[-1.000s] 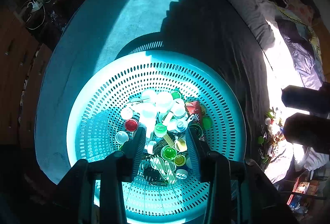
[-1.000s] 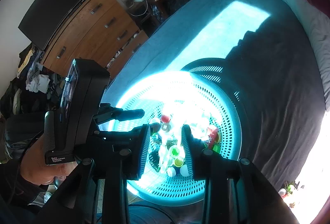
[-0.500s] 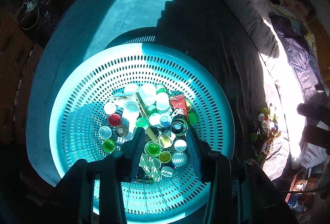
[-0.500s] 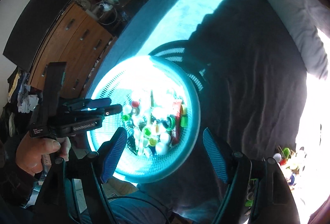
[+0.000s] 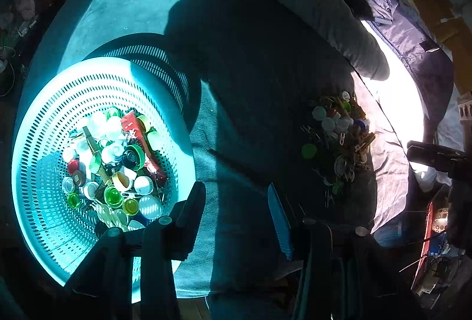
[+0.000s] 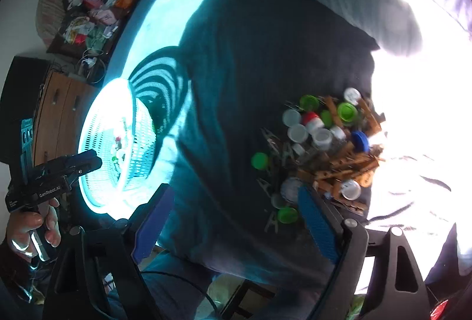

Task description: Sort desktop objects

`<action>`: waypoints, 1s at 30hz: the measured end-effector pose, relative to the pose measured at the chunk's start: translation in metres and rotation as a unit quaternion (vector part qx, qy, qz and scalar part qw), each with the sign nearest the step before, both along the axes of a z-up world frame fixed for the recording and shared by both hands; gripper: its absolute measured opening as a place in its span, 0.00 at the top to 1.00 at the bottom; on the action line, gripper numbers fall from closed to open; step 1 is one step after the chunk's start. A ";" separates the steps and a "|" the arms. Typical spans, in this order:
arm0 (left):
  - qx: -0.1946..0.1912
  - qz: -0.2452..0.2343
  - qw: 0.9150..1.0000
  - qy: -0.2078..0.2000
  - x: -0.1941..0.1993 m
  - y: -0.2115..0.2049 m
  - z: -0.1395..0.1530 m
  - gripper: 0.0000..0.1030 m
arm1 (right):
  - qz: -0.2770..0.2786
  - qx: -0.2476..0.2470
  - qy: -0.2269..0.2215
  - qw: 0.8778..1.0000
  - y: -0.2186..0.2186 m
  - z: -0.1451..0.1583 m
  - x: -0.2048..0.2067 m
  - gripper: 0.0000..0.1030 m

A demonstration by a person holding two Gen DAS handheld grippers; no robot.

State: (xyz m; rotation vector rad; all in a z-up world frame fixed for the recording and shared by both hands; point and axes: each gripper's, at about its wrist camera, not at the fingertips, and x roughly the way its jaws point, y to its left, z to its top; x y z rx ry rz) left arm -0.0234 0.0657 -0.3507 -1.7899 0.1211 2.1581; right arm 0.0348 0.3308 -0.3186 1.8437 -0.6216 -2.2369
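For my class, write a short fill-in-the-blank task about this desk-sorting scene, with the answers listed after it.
1. The perforated basket already holds many bottle ____.
2. Both the left gripper and the right gripper are empty, with jaws standing ____.
3. In the loose pile on the dark cloth, the brown wooden items are ____.
4. Beside the pile's wooden items lies one cap coloured ____.

Missing words: caps; open; clothespins; blue

Blanket-covered bed (image 5: 250, 54) carries 1 perforated basket (image 5: 38, 119) and 1 clutter pile (image 6: 324, 149).
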 end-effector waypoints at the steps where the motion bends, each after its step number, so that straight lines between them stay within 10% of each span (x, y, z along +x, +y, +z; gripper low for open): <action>1: -0.002 -0.007 1.000 0.011 0.004 0.012 -0.010 0.56 | -0.012 0.005 -0.006 1.000 0.018 -0.010 0.009 0.17; 14: -0.012 -0.063 0.989 0.131 0.032 0.065 -0.131 0.56 | -0.120 0.022 0.106 0.987 0.114 -0.083 0.054 0.17; 30: 0.019 -0.061 0.968 0.243 0.087 0.057 -0.142 0.56 | -0.034 0.062 0.313 0.947 0.059 -0.020 0.068 0.17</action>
